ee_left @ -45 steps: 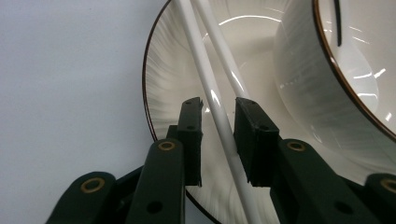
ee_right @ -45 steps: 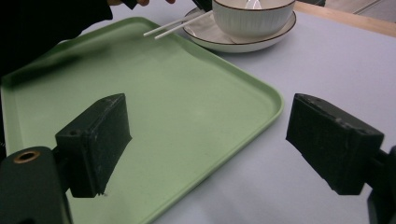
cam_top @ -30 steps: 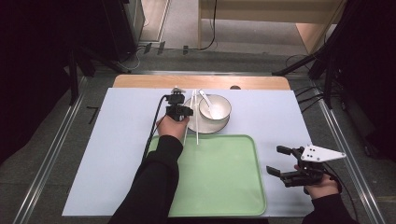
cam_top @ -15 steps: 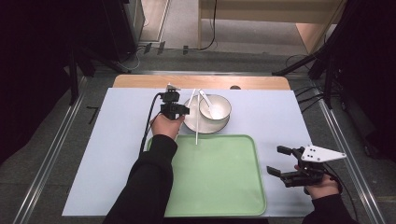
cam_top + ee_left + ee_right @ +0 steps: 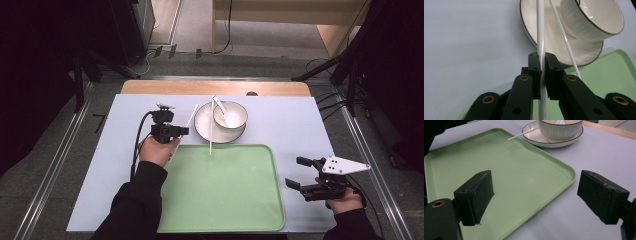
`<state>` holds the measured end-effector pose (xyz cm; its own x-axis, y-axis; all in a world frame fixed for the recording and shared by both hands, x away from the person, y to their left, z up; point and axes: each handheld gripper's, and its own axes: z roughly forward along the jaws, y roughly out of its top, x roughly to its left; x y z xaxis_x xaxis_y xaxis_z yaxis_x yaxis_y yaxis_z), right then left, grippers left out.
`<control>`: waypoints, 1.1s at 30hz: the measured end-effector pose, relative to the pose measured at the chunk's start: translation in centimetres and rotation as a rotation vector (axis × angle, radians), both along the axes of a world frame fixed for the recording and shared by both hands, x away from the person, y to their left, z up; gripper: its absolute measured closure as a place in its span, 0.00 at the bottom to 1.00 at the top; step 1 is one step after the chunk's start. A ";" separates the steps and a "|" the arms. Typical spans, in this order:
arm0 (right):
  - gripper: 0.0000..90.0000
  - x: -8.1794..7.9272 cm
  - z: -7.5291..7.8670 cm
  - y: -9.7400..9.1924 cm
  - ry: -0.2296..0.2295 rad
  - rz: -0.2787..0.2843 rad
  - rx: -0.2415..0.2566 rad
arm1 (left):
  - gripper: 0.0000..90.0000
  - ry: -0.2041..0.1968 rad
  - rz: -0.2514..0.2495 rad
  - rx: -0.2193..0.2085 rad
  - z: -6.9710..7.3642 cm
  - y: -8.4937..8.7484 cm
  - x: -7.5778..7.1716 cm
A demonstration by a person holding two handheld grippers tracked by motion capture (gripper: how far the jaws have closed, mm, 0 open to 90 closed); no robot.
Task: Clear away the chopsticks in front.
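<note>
My left gripper [image 5: 183, 131] [image 5: 542, 58] is shut on a white chopstick [image 5: 192, 114] [image 5: 540, 37] and holds it left of the plate [image 5: 206, 131] [image 5: 549, 40], slanting up to the right. A second white chopstick [image 5: 210, 135] [image 5: 564, 37] [image 5: 521, 135] lies across the plate, with its near tip over the green tray [image 5: 220, 190] [image 5: 511, 170]. On the plate stands a white bowl [image 5: 231, 116] [image 5: 594, 17] [image 5: 560, 128] with a white spoon [image 5: 222, 109] in it. My right gripper [image 5: 294, 171] [image 5: 536, 192] is open and holds nothing, just right of the tray.
A pale blue mat [image 5: 295, 125] covers the table, and a strip of bare wood [image 5: 200, 88] runs along its far edge. Metal rails [image 5: 55, 165] border both sides. The cable [image 5: 139, 137] of the left gripper trails over the person's hand.
My left gripper has moved left, away from the plate, and one chopstick has come with it. The other chopstick stays on the plate. The right gripper has not moved.
</note>
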<state>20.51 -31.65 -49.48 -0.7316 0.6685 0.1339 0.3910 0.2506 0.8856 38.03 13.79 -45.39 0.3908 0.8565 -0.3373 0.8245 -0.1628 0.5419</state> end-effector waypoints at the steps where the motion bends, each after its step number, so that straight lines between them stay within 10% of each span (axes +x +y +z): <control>1: 0.16 0.0 0.0 0.0 0.003 -0.001 0.000 | 0.94 -0.002 -0.002 0.003 0.1 0.3 -0.3; 24: 0.16 0.0 0.0 0.1 0.005 -0.004 0.002 | 0.94 -0.032 0.044 -0.030 -0.5 4.8 -8.3; 33: 0.16 0.2 0.0 0.2 0.003 0.000 0.000 | 0.94 0.034 0.082 -0.091 -1.7 5.9 -10.9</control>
